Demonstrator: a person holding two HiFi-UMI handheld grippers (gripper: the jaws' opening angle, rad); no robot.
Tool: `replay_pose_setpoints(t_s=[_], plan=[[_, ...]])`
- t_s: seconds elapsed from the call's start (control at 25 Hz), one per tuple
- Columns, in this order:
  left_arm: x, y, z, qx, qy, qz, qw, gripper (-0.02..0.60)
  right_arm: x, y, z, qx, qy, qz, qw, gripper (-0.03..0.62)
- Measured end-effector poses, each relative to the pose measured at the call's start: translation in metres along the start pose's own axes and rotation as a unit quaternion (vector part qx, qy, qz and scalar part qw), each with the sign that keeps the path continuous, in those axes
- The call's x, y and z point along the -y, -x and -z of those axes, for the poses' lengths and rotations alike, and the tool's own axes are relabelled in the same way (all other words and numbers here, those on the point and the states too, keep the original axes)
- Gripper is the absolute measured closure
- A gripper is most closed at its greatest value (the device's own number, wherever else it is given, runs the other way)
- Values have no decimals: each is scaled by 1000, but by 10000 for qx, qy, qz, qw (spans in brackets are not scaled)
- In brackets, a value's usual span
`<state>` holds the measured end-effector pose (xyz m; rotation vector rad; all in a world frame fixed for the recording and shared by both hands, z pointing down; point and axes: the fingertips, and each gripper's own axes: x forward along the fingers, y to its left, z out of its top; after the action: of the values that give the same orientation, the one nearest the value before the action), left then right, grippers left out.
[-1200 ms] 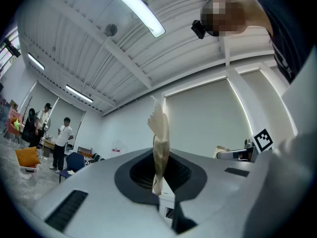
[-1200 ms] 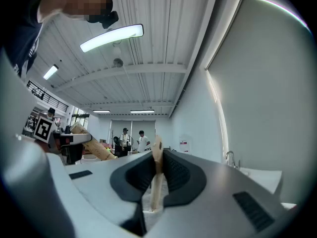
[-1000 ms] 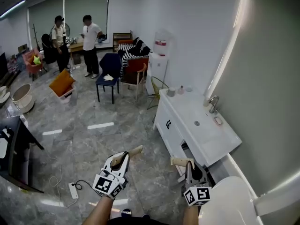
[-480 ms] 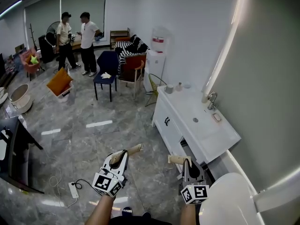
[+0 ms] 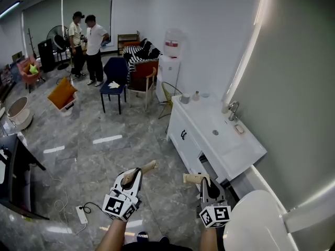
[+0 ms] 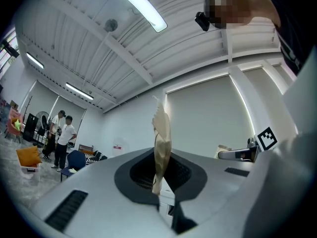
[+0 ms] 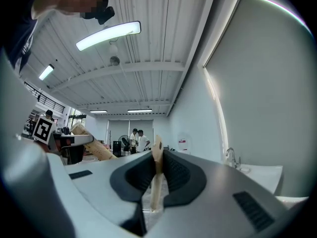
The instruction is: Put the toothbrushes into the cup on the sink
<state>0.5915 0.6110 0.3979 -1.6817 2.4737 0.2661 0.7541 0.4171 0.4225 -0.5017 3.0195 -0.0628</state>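
1. My left gripper [image 5: 135, 175]: jaws clamped tight on a tan toothbrush [image 6: 162, 143].
2. My right gripper [image 5: 205, 183]: jaws pinching a second toothbrush [image 7: 156, 182], short of the sink's [image 5: 246, 148] near corner.
3. Cup [image 5: 185, 99]: sink's far left corner, well apart from both.

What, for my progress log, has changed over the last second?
The person in the cap at the back stepped nearer the person in white; the sink drifted slightly left in the head view. Nothing was taken or released: the left gripper stays shut on the left toothbrush, the right gripper on the right toothbrush.
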Motion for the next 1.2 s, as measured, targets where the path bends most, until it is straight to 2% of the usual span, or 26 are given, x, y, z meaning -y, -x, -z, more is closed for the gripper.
replay_pose_setpoints(t_s=[0.84, 1.2], plan=[[-37, 17, -2, 29, -43, 264, 9996, 552, -34, 1, 10, -45, 49, 311, 9995, 540], [-49, 19, 4, -8, 35, 260, 9997, 552, -44, -4, 10, -57, 145, 289, 9995, 540]])
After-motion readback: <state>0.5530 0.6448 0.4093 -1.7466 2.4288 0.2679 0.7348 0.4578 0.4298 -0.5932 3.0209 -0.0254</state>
